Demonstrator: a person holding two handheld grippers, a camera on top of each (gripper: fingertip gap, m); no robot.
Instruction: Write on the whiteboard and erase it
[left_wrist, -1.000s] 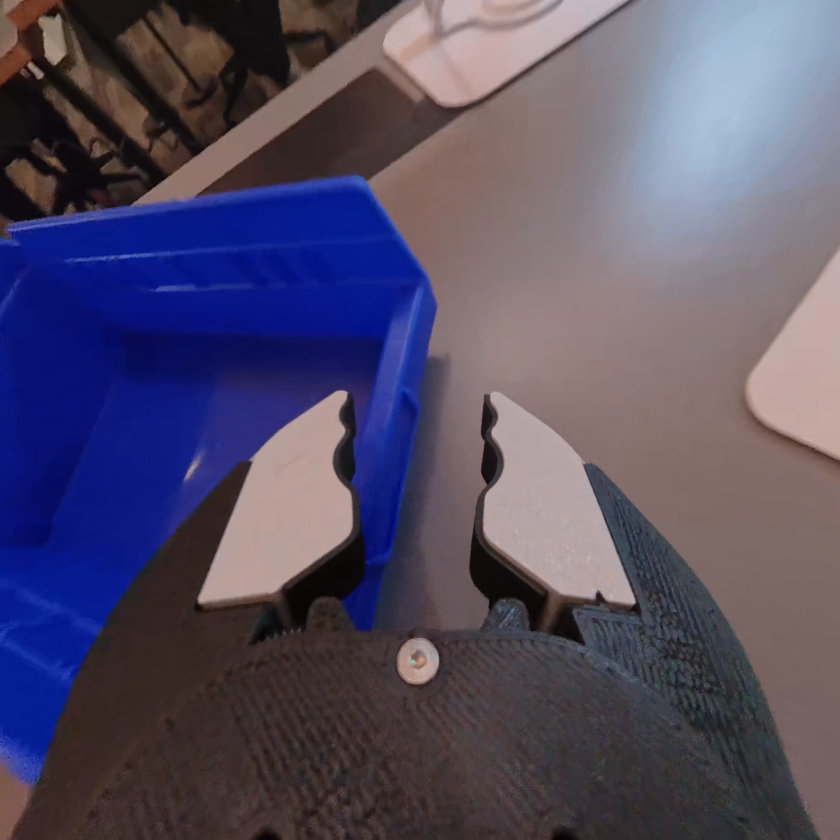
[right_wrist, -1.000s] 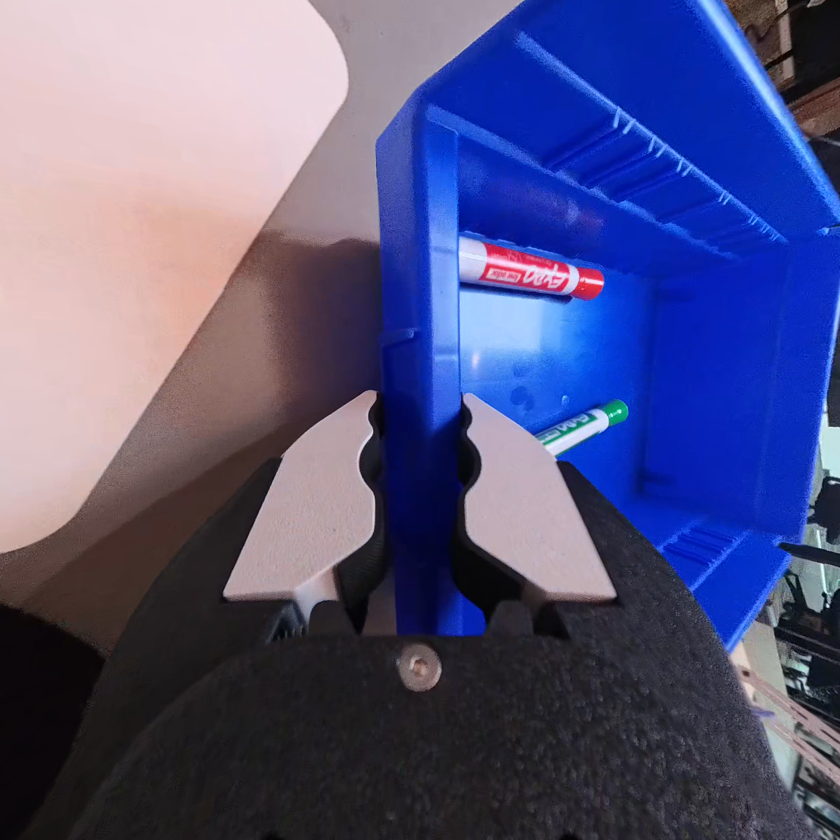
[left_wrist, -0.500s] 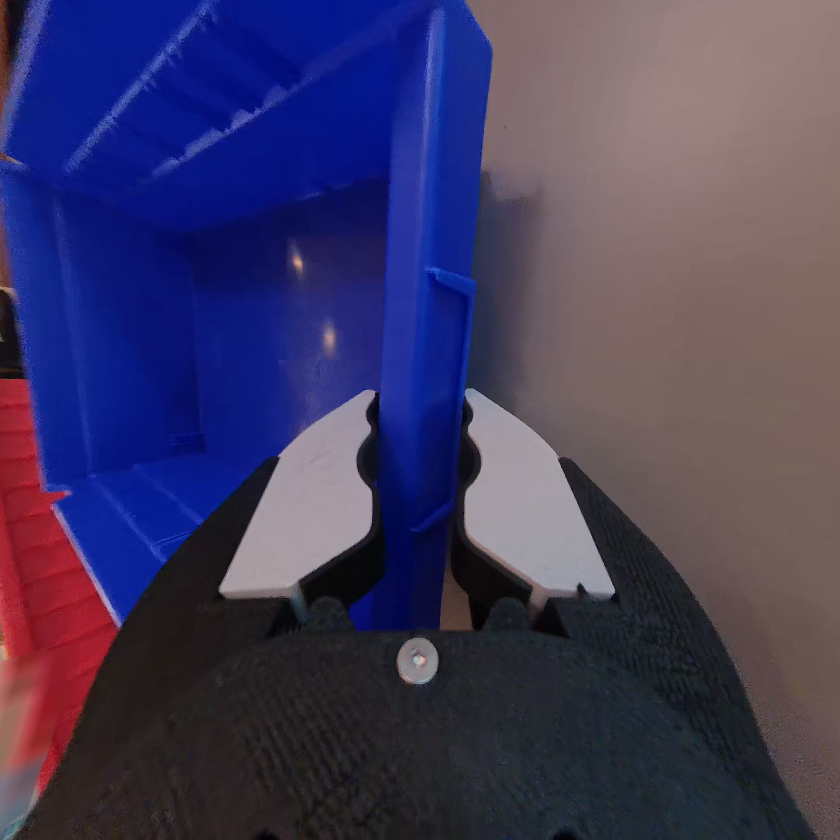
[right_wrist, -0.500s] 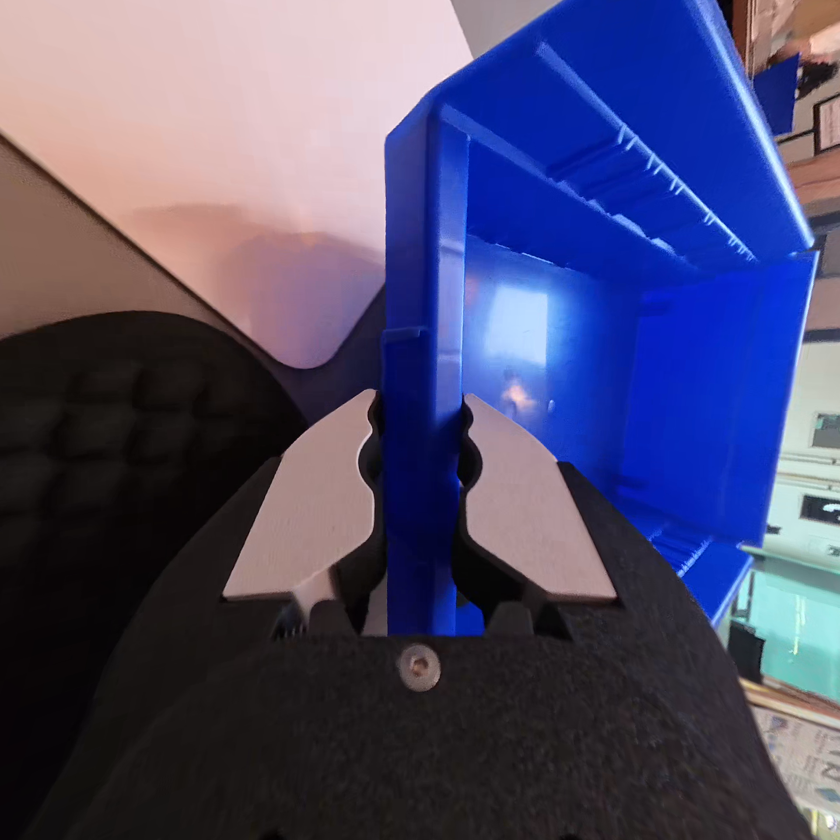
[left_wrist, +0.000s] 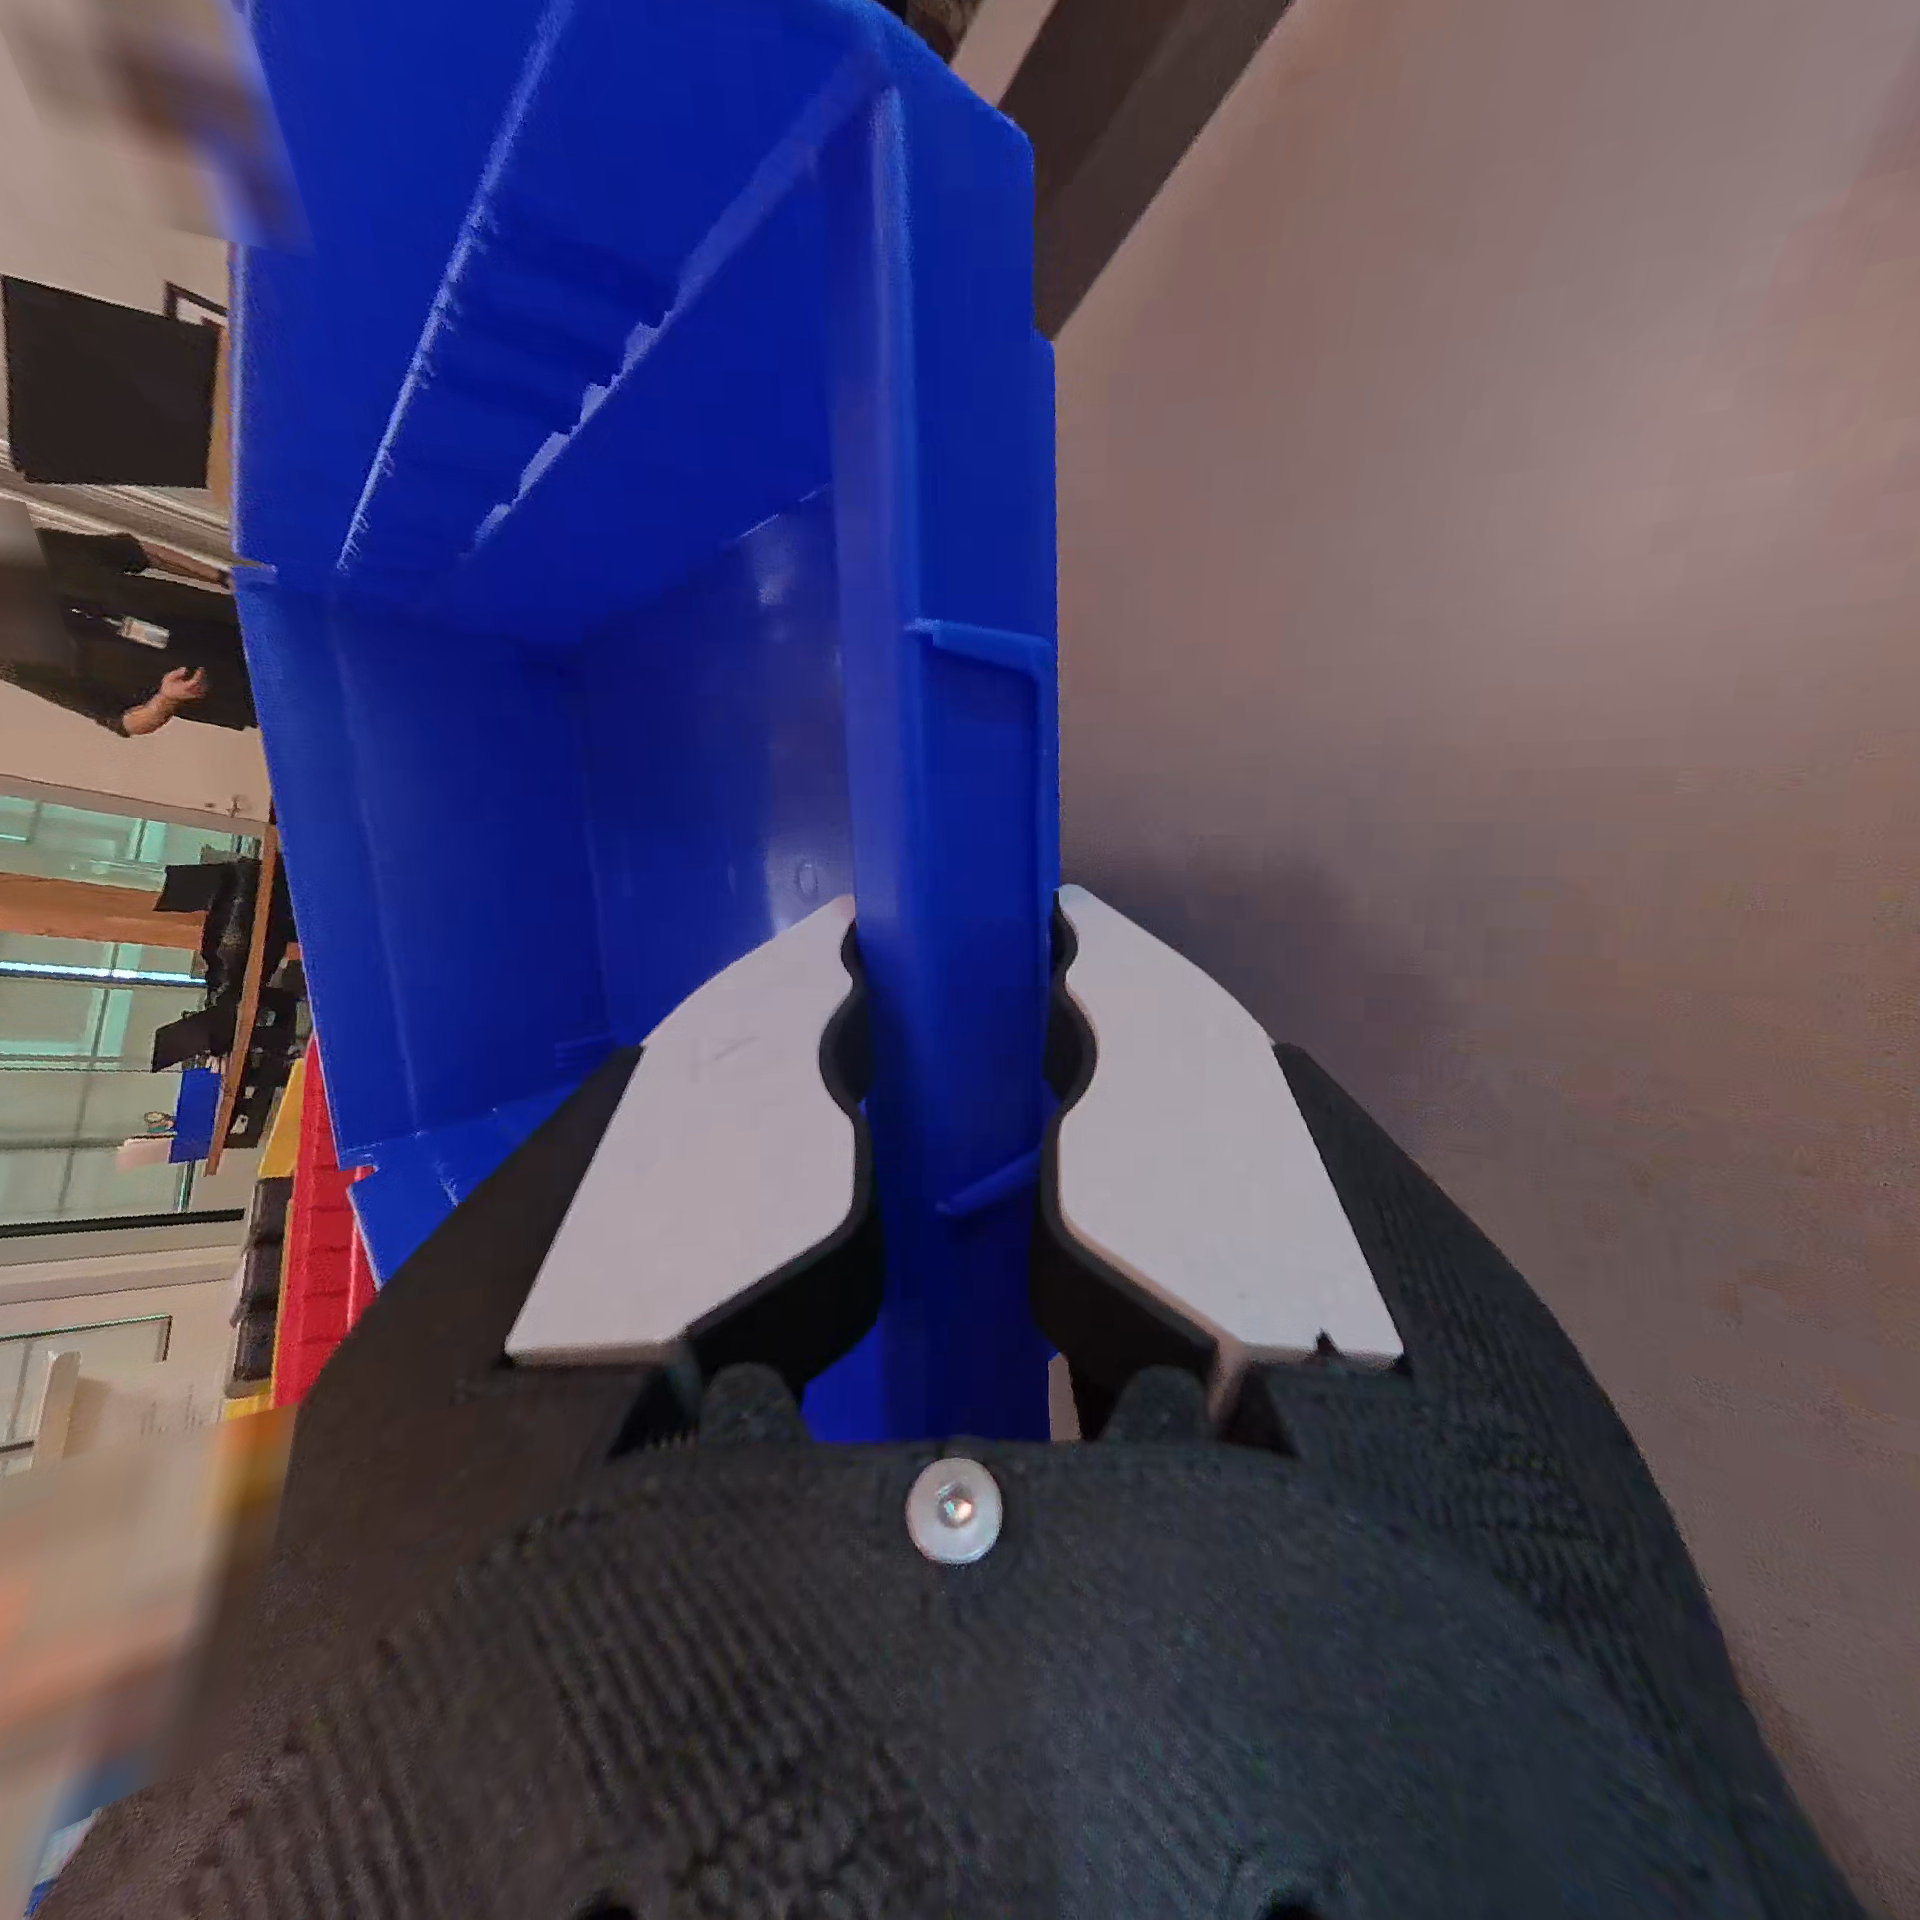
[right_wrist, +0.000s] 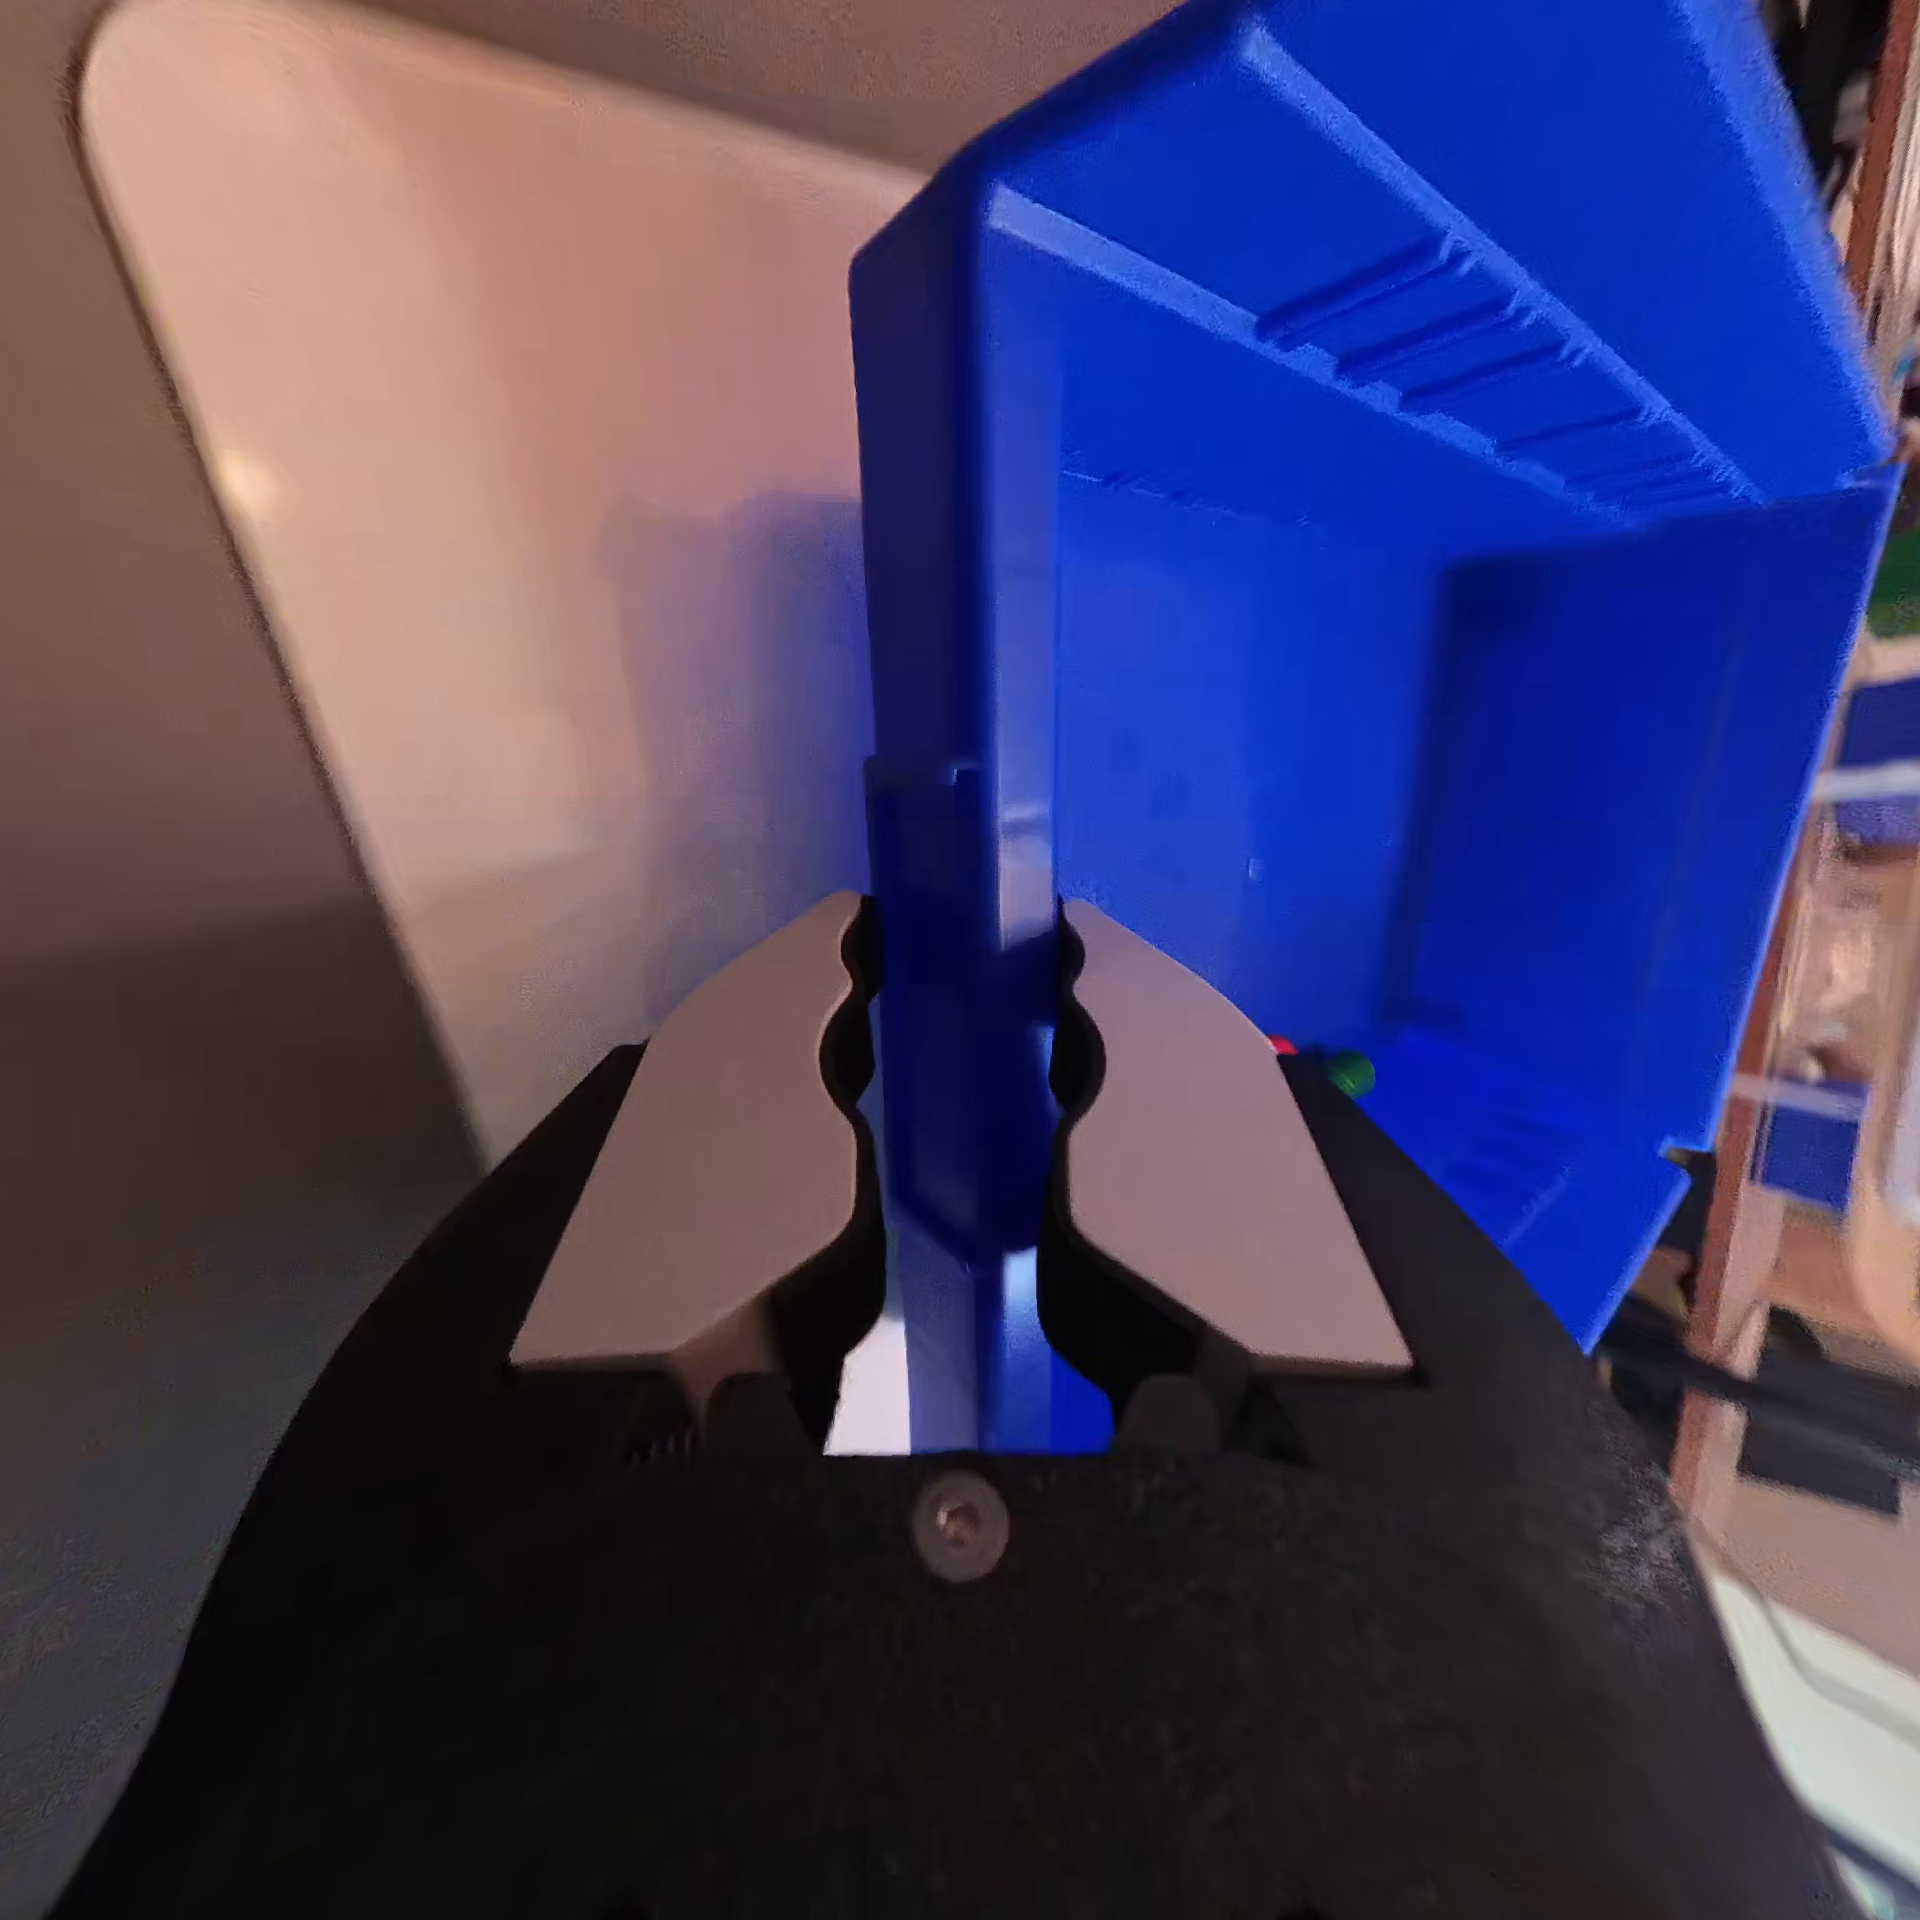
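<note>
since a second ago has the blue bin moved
Yes. The blue bin, clamped by the right tongs, was beside the whiteboard a second ago; now it is tipped over the board, with markers slid to its low end.

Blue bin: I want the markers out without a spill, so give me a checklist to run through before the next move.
1. Left gripper shut on a side wall of the blue bin: ok.
2. Right gripper shut on the bin's other side wall: ok.
3. Whiteboard lies beside the bin, bare where it shows: ok.
4. Markers accounted for: cannot tell; only a green cap and a speck of red peek out behind the right gripper's finger.
5. Bin level: not ok; both views show it steeply tilted.
6. Table bare beside the bin: ok.
</note>
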